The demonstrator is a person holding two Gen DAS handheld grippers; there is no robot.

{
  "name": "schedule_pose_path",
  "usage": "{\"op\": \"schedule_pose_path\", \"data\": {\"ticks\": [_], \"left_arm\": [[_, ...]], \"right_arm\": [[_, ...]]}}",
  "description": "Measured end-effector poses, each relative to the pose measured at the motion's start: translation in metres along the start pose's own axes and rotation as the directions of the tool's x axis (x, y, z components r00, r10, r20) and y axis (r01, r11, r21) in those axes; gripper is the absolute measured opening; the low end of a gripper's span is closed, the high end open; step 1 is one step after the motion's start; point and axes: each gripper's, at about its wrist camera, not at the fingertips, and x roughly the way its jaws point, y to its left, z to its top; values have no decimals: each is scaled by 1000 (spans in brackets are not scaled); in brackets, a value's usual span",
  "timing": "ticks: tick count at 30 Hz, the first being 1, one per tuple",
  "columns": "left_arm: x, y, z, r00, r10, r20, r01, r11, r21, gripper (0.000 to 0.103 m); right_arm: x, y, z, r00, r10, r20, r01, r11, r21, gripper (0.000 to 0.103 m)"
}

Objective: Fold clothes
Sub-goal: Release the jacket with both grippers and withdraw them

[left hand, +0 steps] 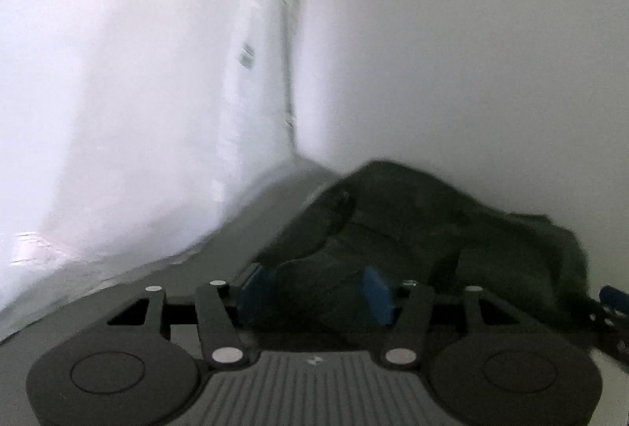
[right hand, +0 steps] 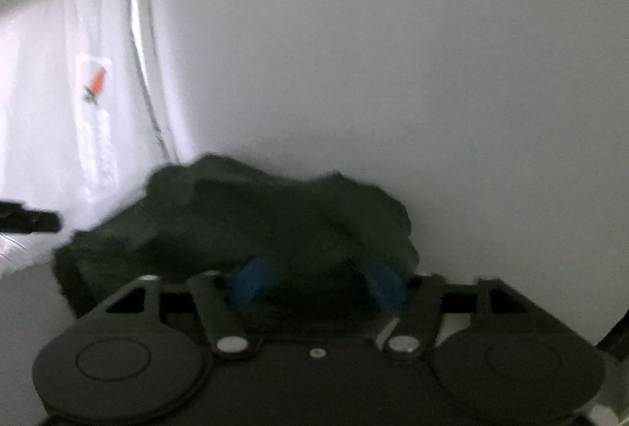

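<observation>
A dark green, crumpled garment (left hand: pixel 412 221) lies in a heap on a grey surface, against a white wall. My left gripper (left hand: pixel 316 288) stands with its blue pads (left hand: pixel 377 292) apart at the near edge of the heap. Cloth lies between the pads, and they do not look pressed on it. In the right wrist view the same garment (right hand: pixel 255 213) bulges up in front of my right gripper (right hand: pixel 318 282). Its blue pads (right hand: pixel 251 280) are spread wide, with dark cloth lying between them and partly over their tips. Both pictures are blurred.
The grey surface (left hand: pixel 157 269) ends in a corner of two white walls (left hand: pixel 295 135), with a thin cable running down it. The other gripper shows at each view's edge (left hand: pixel 613 304) (right hand: pixel 31 221). A white label with an orange mark (right hand: pixel 96 80) is on the left wall.
</observation>
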Motion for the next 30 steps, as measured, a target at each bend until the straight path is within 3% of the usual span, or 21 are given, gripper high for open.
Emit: {"op": "schedule_pose_path", "data": {"ticks": [2,5,7,10,16,18,21,24,27,30], "left_arm": [[-36,11,-7,999,23,30,-22,999,-34,64],[-108,18,-26,991,89,95,-82,994,-75,79],[-159,22,-42,978,147,147,-133,986,-102,88],[-237,24,-68,947,231,224,-203,969,-141,103],[-373,13,-124,860,384,335,-324,920,-222,103],[-408,4,-143,821,446,358,-375,892,-252,103],[-456,-10,-177,745,543,386,-458,838,-296,103],[-502,-24,-208,691,617,378,-525,787,-324,103],[-551,-34,-242,682,643,348,-534,763,-364,103],[-585,-41,-273,695,671,259,-547,727,-415,103]], "right_arm": [[-28,10,1,999,21,33,-20,999,-34,82],[-69,22,5,993,90,80,-83,993,-87,93],[-99,32,7,981,156,112,-144,983,-113,101],[-143,46,-1,955,257,150,-234,960,-152,102],[-213,86,-14,871,457,182,-424,885,-193,102],[-246,92,-22,835,523,173,-489,848,-203,102],[-291,102,-38,786,598,155,-558,795,-240,102],[-337,109,-60,751,649,118,-599,746,-292,102],[-377,109,-83,716,695,58,-645,692,-325,103],[-423,102,-108,687,726,-18,-686,640,-347,103]]}}
